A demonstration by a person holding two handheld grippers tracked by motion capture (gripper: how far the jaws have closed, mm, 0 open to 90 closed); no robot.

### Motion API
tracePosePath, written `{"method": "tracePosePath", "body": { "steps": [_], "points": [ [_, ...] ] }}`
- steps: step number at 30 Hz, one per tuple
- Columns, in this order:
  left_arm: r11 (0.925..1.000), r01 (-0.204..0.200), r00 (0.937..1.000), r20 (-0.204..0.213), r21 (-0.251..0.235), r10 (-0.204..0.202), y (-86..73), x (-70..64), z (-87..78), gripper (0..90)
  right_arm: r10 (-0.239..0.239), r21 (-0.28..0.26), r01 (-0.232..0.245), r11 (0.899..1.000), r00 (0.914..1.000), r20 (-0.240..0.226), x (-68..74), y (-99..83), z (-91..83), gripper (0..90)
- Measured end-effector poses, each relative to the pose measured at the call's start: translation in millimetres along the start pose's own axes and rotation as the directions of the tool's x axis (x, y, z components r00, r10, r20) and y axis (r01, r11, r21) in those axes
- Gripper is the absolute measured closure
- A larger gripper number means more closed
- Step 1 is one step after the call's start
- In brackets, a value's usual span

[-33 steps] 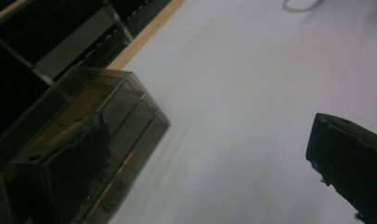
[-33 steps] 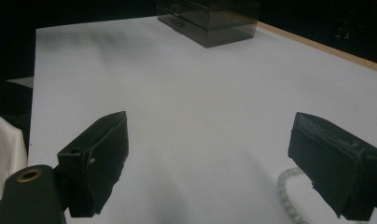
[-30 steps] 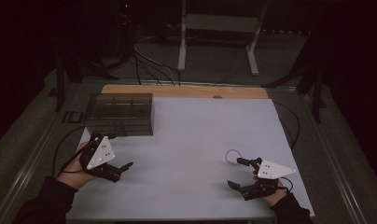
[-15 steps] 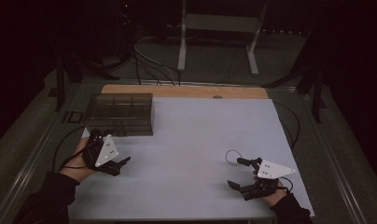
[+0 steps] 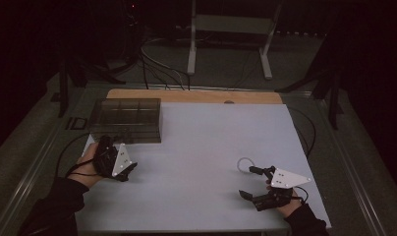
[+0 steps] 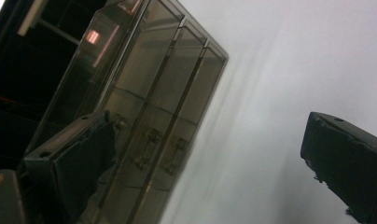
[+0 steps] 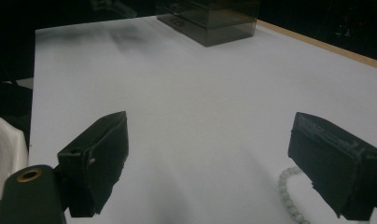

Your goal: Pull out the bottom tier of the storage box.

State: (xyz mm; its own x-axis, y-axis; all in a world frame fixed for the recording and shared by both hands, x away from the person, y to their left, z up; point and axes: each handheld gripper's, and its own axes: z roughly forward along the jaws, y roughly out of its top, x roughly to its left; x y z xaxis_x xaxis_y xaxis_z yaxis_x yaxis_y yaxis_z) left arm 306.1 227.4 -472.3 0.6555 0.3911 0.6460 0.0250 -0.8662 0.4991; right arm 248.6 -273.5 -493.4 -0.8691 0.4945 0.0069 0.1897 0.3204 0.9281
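A clear smoky compartment box (image 5: 125,119) stands at the table's back left. My left gripper (image 5: 128,170) is held just in front of it, tilted, its jaws wide apart with nothing between them. In the left gripper view (image 6: 214,163) the box (image 6: 149,102) runs slanted behind the left jaw. Near the front right, my right gripper (image 5: 247,181) is open over the white tabletop (image 5: 211,142). A small ring of white beads (image 5: 242,164) lies flat just beyond it. In the right gripper view (image 7: 207,163) the bead ring (image 7: 285,189) lies beside the right jaw, not held.
The box (image 7: 210,16) stands far across the table in the right gripper view. A wooden strip (image 5: 191,96) edges the table's far side. Cables (image 5: 304,128) trail off the right and left edges. Dark floor and a white stand (image 5: 226,29) lie beyond.
My left gripper has moved a little back toward the box and turned. The right gripper and the bead ring have stayed put.
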Motion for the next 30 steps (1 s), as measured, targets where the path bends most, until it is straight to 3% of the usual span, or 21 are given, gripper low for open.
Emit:
{"method": "tracePosePath", "body": {
  "steps": [6, 7, 12, 17, 18, 20, 21, 22, 24, 25, 26, 27, 28, 29, 30],
  "points": [
    [0.9955, -0.078, 0.9952, -0.054, 0.053, 0.081, -1.3, -2.9, 9.7, 8.6, 0.001, 0.003, -0.001, 1.000, 1.0000, -0.005, 0.3, 0.0, 0.3, 12.4],
    [0.9921, -0.094, 0.9921, -0.075, 0.083, 0.101, -1.7, -4.0, 12.6, 14.8, 0.001, -0.002, -0.001, 1.000, 1.0000, -0.004, 0.0, 0.2, 0.2, 12.4],
    [0.9896, -0.109, 0.9898, -0.081, 0.094, 0.117, -1.9, -6.8, 15.9, 17.9, -0.001, 0.005, 0.001, 1.000, 1.0000, -0.008, 0.3, -0.2, 0.5, 12.4],
    [0.9808, -0.136, 0.9833, -0.102, 0.140, 0.151, -0.5, -8.2, 21.2, 26.6, 0.001, 0.007, -0.001, 1.000, 0.9999, -0.011, 0.6, -0.1, 1.1, 12.4],
    [0.9703, -0.177, 0.9729, -0.120, 0.165, 0.198, -0.5, -10.7, 23.9, 30.3, 0.002, 0.006, -0.002, 1.000, 0.9999, -0.012, 0.5, 0.0, 1.0, 12.4],
    [0.9663, -0.193, 0.9701, -0.115, 0.171, 0.214, -0.8, -12.1, 25.5, 34.2, 0.003, 0.002, -0.003, 1.000, 0.9999, -0.012, 0.5, 0.1, 0.8, 12.5],
    [0.9564, -0.218, 0.9633, -0.114, 0.194, 0.243, -1.0, -14.7, 29.3, 35.4, 0.003, 0.003, -0.003, 1.000, 0.9999, -0.013, 0.5, 0.0, 0.6, 12.4],
    [0.9564, -0.218, 0.9633, -0.114, 0.194, 0.243, -1.0, -14.7, 29.3, 35.9, 0.003, 0.003, -0.003, 1.000, 0.9999, -0.015, 0.6, 0.0, 0.5, 12.4],
    [0.9416, -0.251, 0.9520, -0.120, 0.225, 0.282, -2.3, -17.8, 34.1, 35.9, 0.003, 0.000, -0.003, 1.000, 0.9998, -0.017, 0.5, 0.0, 0.5, 12.4],
    [0.9382, -0.254, 0.9488, -0.128, 0.235, 0.289, -2.8, -18.8, 35.8, 35.9, 0.003, -0.003, -0.003, 1.000, 0.9999, -0.017, 0.5, 0.2, 0.5, 12.4],
    [0.9281, -0.265, 0.9418, -0.136, 0.261, 0.307, -4.1, -20.7, 39.6, 35.9, 0.001, -0.002, -0.001, 1.000, 0.9999, -0.016, 0.6, 0.3, 0.5, 12.4],
    [0.9281, -0.265, 0.9418, -0.136, 0.261, 0.307, -4.1, -20.7, 39.6, 35.9, 0.001, -0.002, -0.001, 1.000, 0.9999, -0.016, 0.6, 0.3, 0.5, 12.4],
    [0.9252, -0.271, 0.9367, -0.149, 0.266, 0.317, -4.9, -22.1, 41.4, 35.9, 0.001, -0.001, -0.001, 1.000, 0.9999, -0.016, 0.7, 0.2, 0.4, 12.4],
    [0.9115, -0.297, 0.9209, -0.167, 0.285, 0.352, -5.9, -24.4, 44.1, 36.0, 0.002, 0.001, -0.002, 1.000, 0.9999, -0.016, 0.7, 0.0, 0.3, 12.5],
    [0.9115, -0.297, 0.9209, -0.167, 0.285, 0.352, -5.9, -24.4, 44.1, 36.1, 0.002, 0.001, -0.002, 1.000, 0.9999, -0.016, 0.7, 0.0, 0.3, 12.5]
  ]
}}
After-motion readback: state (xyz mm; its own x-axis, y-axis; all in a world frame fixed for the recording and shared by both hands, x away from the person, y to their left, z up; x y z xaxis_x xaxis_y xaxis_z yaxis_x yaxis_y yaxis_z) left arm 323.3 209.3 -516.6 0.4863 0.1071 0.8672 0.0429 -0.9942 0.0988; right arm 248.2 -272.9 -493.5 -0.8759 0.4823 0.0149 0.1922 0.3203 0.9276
